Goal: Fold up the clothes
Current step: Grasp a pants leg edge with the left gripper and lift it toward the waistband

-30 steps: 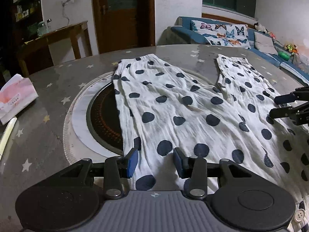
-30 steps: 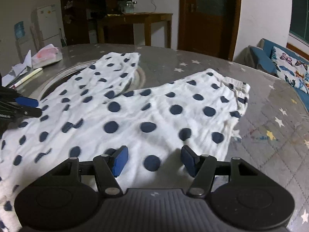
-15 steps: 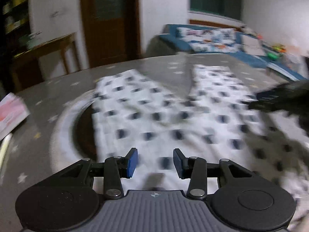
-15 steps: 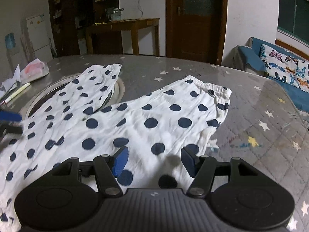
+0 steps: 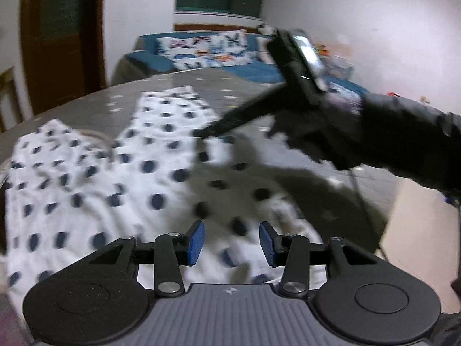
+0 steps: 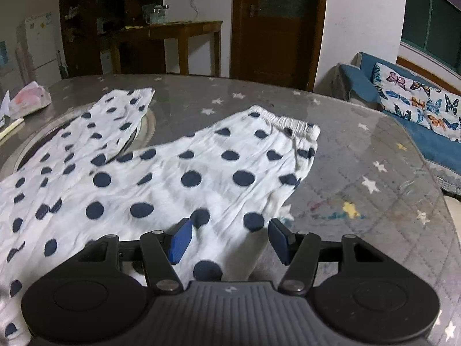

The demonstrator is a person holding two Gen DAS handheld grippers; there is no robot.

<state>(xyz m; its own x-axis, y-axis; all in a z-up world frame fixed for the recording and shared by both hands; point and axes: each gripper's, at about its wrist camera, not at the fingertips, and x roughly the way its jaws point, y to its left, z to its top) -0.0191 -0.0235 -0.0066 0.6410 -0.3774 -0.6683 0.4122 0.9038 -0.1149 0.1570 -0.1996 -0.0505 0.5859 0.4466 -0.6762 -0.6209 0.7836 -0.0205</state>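
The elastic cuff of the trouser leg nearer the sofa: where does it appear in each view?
Left wrist: cuff at upper centre, blurred, beyond the open fingers.
Right wrist: cuff right of centre, sharp, on the table.
Shared landmark: the butterfly cushion on the blue sofa.

left gripper point(image 5: 231, 243): black linkage arms, silver pivot screws, blue pads, grey ribbed housing with a small round emblem, two round black caps | right gripper point(image 6: 229, 240): same build, darker housing | sleeve point(image 5: 403, 147): dark, blurred, possibly a glove at the cuff
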